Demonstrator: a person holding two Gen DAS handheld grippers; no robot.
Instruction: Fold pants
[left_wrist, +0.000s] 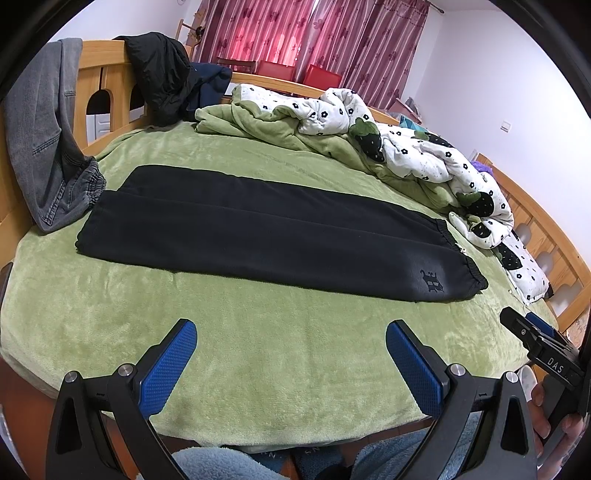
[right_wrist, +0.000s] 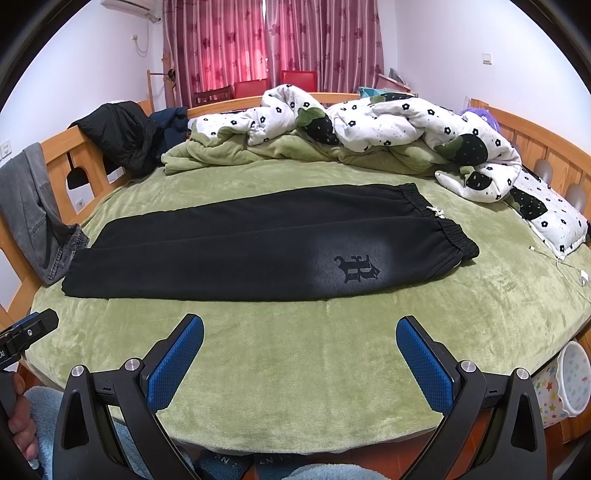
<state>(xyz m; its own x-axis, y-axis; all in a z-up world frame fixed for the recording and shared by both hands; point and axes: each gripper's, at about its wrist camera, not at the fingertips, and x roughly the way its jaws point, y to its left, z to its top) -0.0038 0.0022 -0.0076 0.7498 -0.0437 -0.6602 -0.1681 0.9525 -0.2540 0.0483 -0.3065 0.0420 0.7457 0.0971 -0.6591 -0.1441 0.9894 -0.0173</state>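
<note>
Black pants lie flat across the green bed, folded lengthwise with one leg on the other. The elastic waistband with a white drawstring is at the right and the cuffs at the left. A dark emblem shows near the waist. My left gripper is open above the bed's near edge, short of the pants, with nothing between its blue pads. My right gripper is likewise open and empty, in front of the pants' middle. In the left wrist view the right gripper shows from the side at the right edge.
A rumpled white flowered quilt and green blanket lie heaped along the far side. Grey jeans and a black jacket hang on the wooden bed frame at left. A white charging cable lies at right. A star-patterned bin stands beside the bed.
</note>
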